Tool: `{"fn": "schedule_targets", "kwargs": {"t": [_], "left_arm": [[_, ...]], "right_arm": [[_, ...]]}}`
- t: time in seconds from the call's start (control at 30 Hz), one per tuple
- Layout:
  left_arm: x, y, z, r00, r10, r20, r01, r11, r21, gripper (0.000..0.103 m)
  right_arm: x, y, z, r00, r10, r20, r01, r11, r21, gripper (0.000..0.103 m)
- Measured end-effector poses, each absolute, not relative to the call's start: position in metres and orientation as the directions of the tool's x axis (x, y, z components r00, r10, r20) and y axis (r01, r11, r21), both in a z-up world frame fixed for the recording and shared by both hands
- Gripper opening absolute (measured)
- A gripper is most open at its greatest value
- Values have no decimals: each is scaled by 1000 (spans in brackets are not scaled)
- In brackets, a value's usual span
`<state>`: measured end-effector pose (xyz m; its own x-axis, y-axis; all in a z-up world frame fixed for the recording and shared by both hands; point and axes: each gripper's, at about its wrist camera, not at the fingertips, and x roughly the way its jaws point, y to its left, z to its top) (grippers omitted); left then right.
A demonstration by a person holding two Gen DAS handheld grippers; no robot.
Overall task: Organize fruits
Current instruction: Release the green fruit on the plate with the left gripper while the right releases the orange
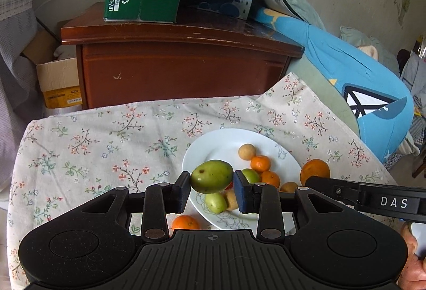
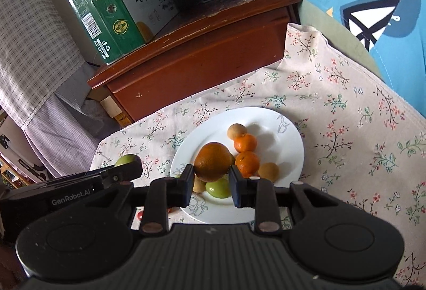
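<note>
left gripper [image 1: 212, 184] tilted down, jaws clamped on a green fruit [image 1: 212, 176]; right gripper [image 2: 211, 184] likewise, gripping an orange [image 2: 213, 164].

One white plate [image 2: 290, 154] carries two small oranges [image 2: 245, 143], two green fruits [image 1: 216, 202] and three brown fruits [image 2: 236, 131]. Two cartons [image 2: 114, 10] stand on one wooden cabinet [image 2: 202, 50].

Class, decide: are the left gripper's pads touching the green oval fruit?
Touching. The left wrist view shows the left gripper pads pressing both sides of the green oval fruit.
</note>
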<state>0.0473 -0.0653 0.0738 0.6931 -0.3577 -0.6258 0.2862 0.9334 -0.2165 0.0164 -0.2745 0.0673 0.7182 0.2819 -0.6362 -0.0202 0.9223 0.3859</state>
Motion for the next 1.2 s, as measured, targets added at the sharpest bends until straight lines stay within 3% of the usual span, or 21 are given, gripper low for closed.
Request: {"fn": "schedule_targets", "kwargs": {"t": [0.9,1.1,1.2], "left_arm": [[110,-99,42,617,-413,-670,351,906,-235,33],[108,-97,45,628,-412,-660,348,907,-236,36],[105,-95,49,636,-414,-651,344,908,-240,43]], "right_arm": [[67,-307,35,673,235,-701,126,898,422,26],[66,-304,36,673,247,-697,114,897,428,28],[66,-303,35,669,255,-698,108,896,431,28]]}}
